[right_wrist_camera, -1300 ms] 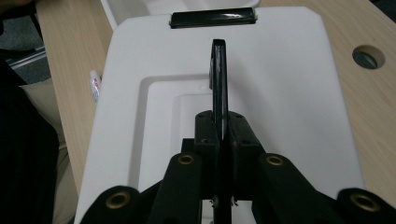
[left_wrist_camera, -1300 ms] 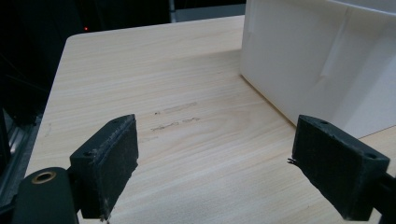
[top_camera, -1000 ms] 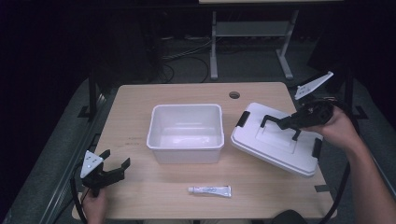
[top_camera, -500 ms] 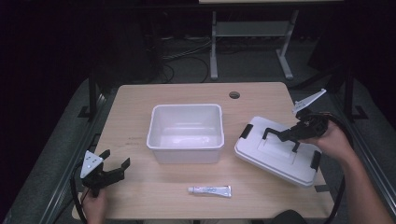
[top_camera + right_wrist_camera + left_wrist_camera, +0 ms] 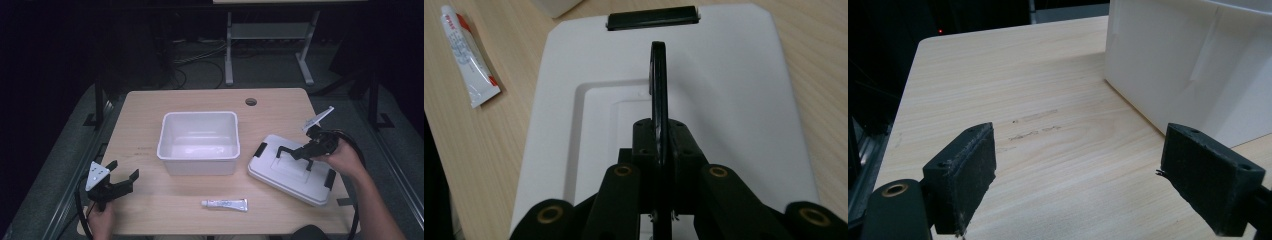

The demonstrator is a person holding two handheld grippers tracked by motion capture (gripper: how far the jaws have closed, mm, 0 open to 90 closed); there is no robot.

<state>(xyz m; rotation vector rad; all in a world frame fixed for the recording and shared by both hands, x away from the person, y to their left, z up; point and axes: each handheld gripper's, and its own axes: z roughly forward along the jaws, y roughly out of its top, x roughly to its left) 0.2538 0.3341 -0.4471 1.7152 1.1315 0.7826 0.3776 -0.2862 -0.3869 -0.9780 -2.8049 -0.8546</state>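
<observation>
A white box lid (image 5: 280,172) with black end clips lies low over the right side of the wooden table (image 5: 150,115), beside an open white bin (image 5: 199,156). My right gripper (image 5: 301,151) is shut on the lid's upright black handle (image 5: 290,150). In the right gripper view the handle (image 5: 658,75) stands edge-on between the closed pads of my right gripper (image 5: 659,145), above the lid (image 5: 734,85). My left gripper (image 5: 122,170) hovers open at the table's front left, with nothing in it. In the left gripper view my left gripper (image 5: 1078,170) frames bare wood, and the bin's wall (image 5: 1178,65) is on the right.
A small white tube (image 5: 224,204) lies near the front edge, between the bin and the person; the right gripper view shows the tube (image 5: 468,55) left of the lid. A cable hole (image 5: 251,102) sits at the table's back. Dark floor and a metal stand lie beyond.
My right gripper has come down and toward the front with the lid, from a raised, tilted hold to low over the table. The left gripper has stayed put.
</observation>
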